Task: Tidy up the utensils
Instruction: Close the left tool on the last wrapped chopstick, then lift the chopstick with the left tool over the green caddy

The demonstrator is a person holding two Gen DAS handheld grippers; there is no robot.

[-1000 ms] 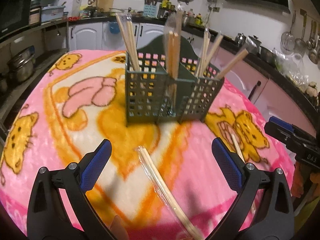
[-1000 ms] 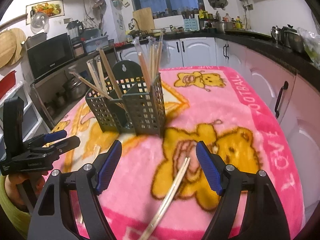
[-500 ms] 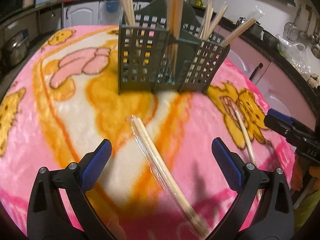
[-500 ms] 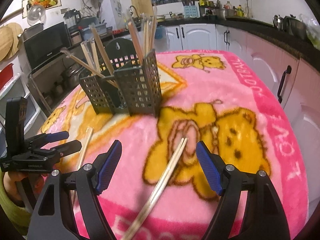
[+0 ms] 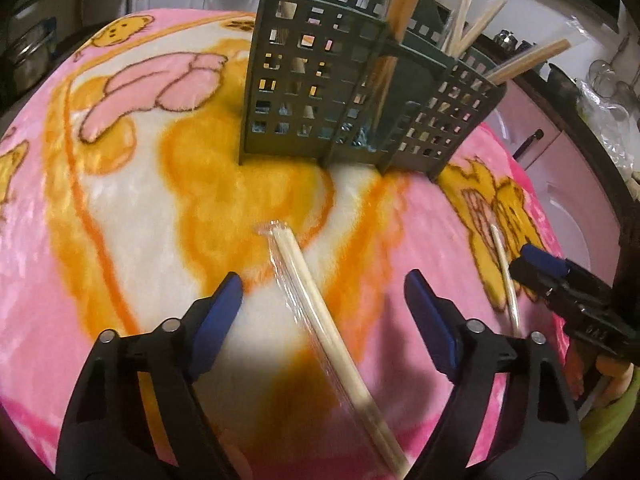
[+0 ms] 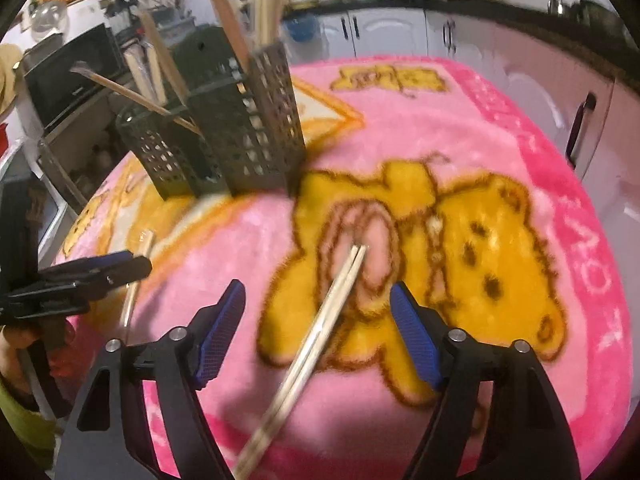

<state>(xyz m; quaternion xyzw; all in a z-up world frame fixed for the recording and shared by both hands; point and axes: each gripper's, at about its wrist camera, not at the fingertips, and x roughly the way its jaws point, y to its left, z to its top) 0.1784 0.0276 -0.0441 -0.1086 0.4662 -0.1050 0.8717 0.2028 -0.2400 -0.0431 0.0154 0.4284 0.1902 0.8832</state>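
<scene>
A dark green slotted caddy (image 5: 320,92) (image 6: 256,128) stands on the pink blanket with several chopsticks upright in its compartments. A plastic-wrapped pair of chopsticks (image 5: 304,280) lies flat between the fingers of my left gripper (image 5: 322,296). Its jaws are closing, and the blue pads stand clear of the wrapper. A bare pair of chopsticks (image 6: 340,292) lies between the fingers of my right gripper (image 6: 316,304). Those jaws are closing too, with a gap on both sides. Each view shows the other gripper at its edge: the right gripper (image 5: 560,280) and the left gripper (image 6: 100,268).
The pink bear-print blanket (image 5: 120,200) covers the whole table top. White cabinets (image 6: 384,36) and a dark counter run behind it. A microwave (image 6: 68,76) sits at the left, and pink cabinet doors (image 5: 560,184) are close on the right.
Both grippers have dropped and tilted down towards the blanket, so each pair of chopsticks now lies between the fingers. The left jaws have narrowed clearly, the right jaws slightly.
</scene>
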